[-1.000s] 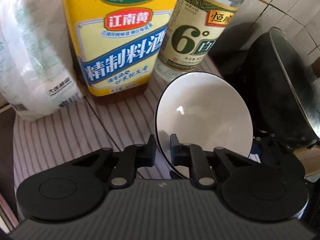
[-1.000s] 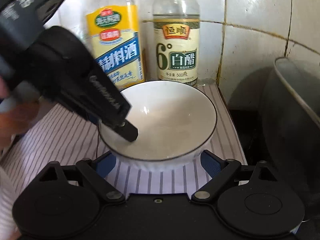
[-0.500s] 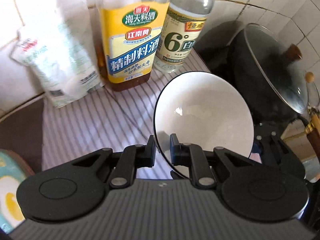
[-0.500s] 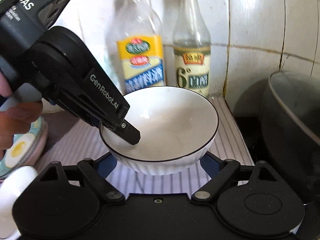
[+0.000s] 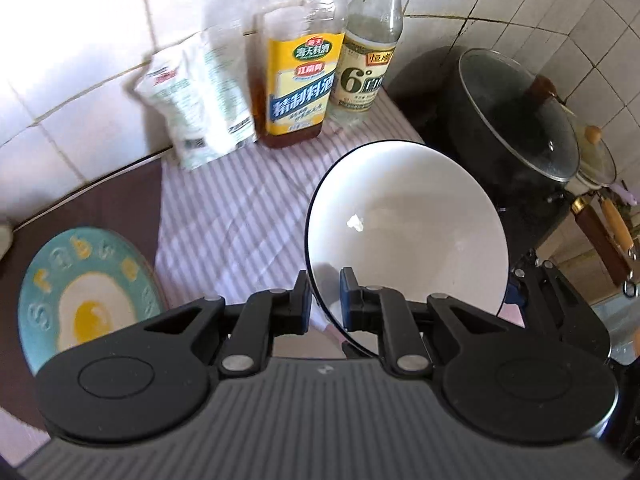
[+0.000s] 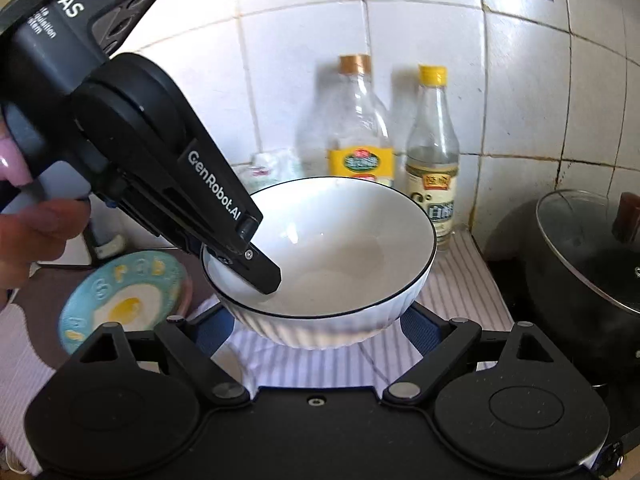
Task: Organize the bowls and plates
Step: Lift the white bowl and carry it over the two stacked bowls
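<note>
Both grippers and the bowl have risen and drawn back from the wall since a second ago: the bottles that filled the left wrist view then now stand small at the back, and an egg-patterned plate has come into sight.

The left gripper (image 5: 324, 300) is clamped on the near rim of the white bowl (image 5: 404, 232), one finger inside and one outside the black-edged lip (in the right wrist view the inner finger lies against the bowl's inside wall). The bowl hangs tilted above the striped cloth (image 5: 232, 216), clear of it.

The right gripper (image 6: 318, 330) stands wide, its blue pads (image 6: 416, 320) to either side of the bowl's ribbed underside; whether they touch it cannot be told.

On the dark counter left of the cloth lies the teal plate with a fried-egg design (image 5: 86, 296). At the tiled wall stand a yellow-labelled bottle (image 5: 298, 92), a clear vinegar bottle (image 5: 366, 68) just beside it, and a white packet (image 5: 200, 96). To the right sits a black pot with a glass lid (image 5: 520, 116).
</note>
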